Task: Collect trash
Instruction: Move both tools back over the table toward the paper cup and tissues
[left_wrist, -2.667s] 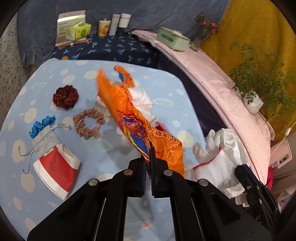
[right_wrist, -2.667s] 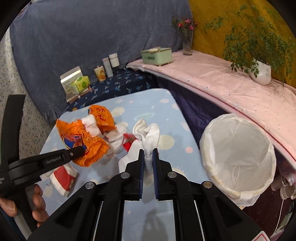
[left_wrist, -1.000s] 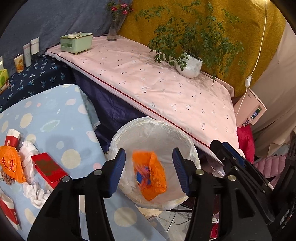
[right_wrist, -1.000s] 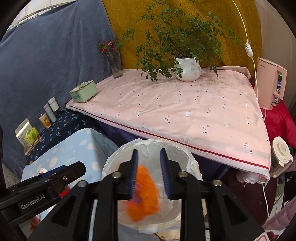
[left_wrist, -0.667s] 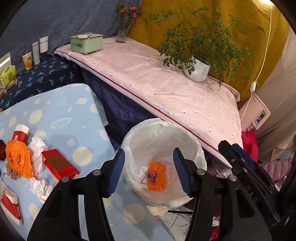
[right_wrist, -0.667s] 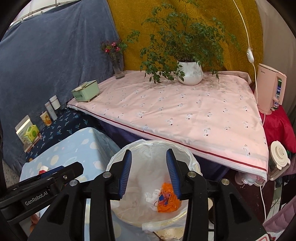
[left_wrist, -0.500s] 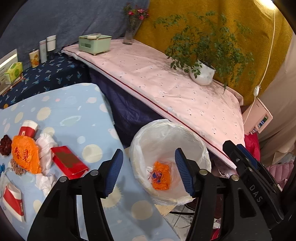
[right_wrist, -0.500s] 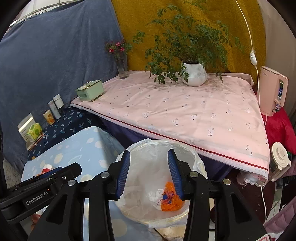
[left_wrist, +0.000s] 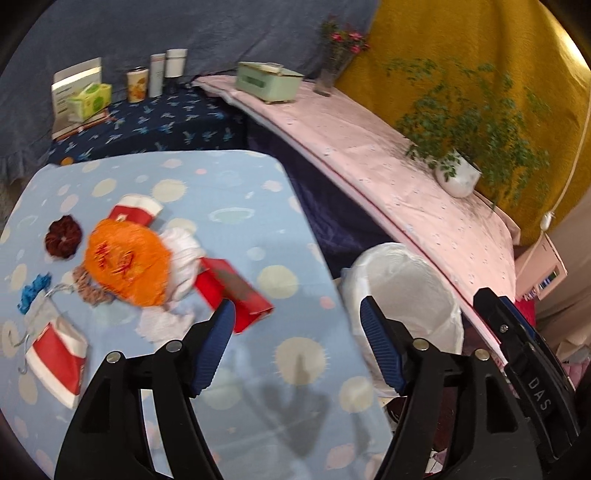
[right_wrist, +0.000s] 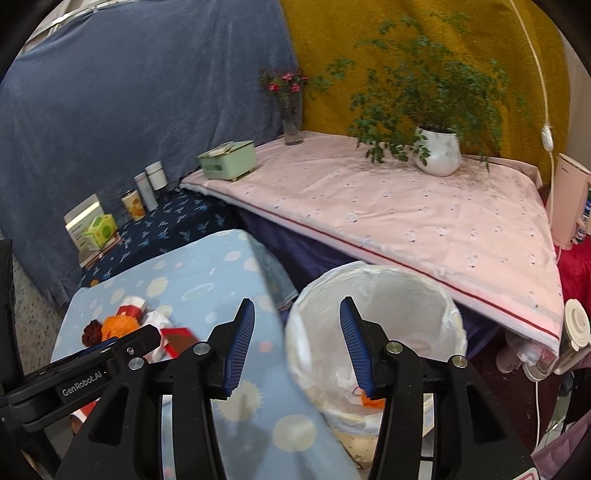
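Observation:
My left gripper (left_wrist: 297, 345) is open and empty above the near right part of the light-blue table (left_wrist: 229, 192). On the table lie an orange wrapper (left_wrist: 127, 264), white crumpled tissue (left_wrist: 183, 254), a red box (left_wrist: 232, 293) and a red-and-white carton (left_wrist: 135, 210). My right gripper (right_wrist: 297, 343) is open and empty over the rim of the white-lined bin (right_wrist: 373, 280), which also shows in the left wrist view (left_wrist: 402, 273). An orange wrapper (right_wrist: 371, 400) and a white glove (right_wrist: 345, 378) lie in the bin.
Hair scrunchies (left_wrist: 62, 236), a blue tie and a red-and-white pouch (left_wrist: 55, 354) lie at the table's left. A pink-covered bench (right_wrist: 388, 206) carries a potted plant (right_wrist: 437, 147), a vase and a green box. Cans and boxes stand on the dark-blue shelf (left_wrist: 147, 122).
Both grippers dropped the orange wrapper and the white glove into the bin and stayed open. The left gripper has since swung left, back toward the table; the right has drifted left too.

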